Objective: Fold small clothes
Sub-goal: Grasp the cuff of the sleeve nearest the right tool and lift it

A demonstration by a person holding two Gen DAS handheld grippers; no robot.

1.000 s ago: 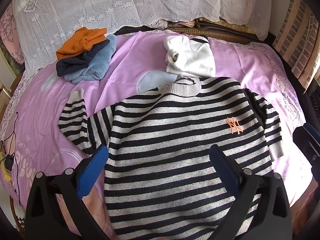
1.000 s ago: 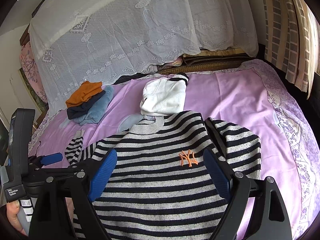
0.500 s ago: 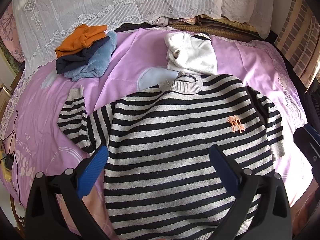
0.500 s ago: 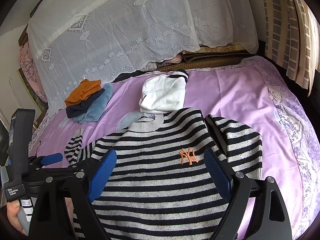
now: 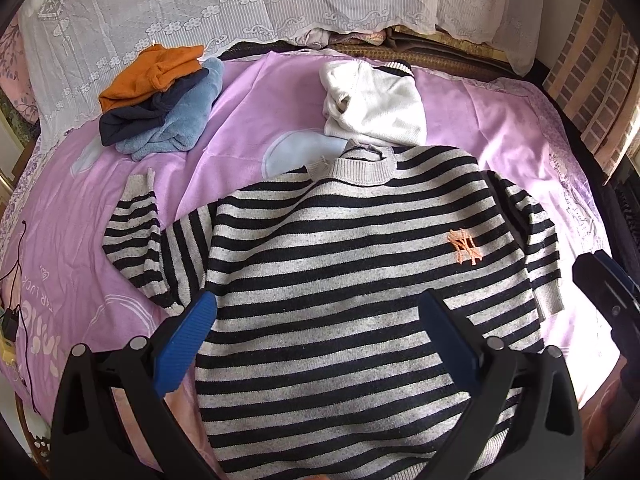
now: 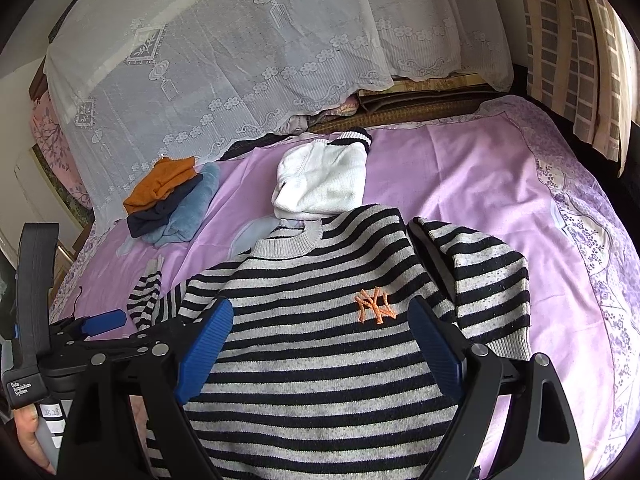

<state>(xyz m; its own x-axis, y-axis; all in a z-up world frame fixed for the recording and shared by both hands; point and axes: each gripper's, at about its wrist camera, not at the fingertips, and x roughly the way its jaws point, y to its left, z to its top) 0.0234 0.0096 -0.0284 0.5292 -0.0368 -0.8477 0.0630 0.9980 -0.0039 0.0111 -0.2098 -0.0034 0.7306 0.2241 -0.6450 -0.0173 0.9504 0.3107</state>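
1. A striped sweater [image 5: 352, 280] is seen spread flat, front up, on the pink bedsheet [image 5: 248, 128] of the bed, directly ahead of and beneath both tools.
2. The left tool [image 5: 316, 328] is held above the sweater's lower body with its blue fingers [image 5: 188, 340] spread wide; nothing is pinched between them.
3. The right tool [image 6: 320, 340] is likewise held spread apart over the sweater, gripping nothing, with the orange logo [image 6: 376, 306] framed between its fingers.
4. Beyond the sweater's collar, a folded white garment [image 5: 372, 104] is touched by the neckline; a pile of orange, navy and blue clothes [image 5: 160, 100] lies well apart, ahead and to the left.
5. Only in the left wrist view is the sweater's outer left sleeve shown fully, bent upward beside the left finger, along with a black cable [image 5: 16, 264] at the bed's edge.
6. Only in the right wrist view are the other tool's body with its label [image 6: 24, 388], the checked curtain [image 6: 576, 40] and the sheet's floral border [image 6: 592, 248] shown.
7. A lace cloth [image 6: 280, 40] is draped behind the bed in both views.
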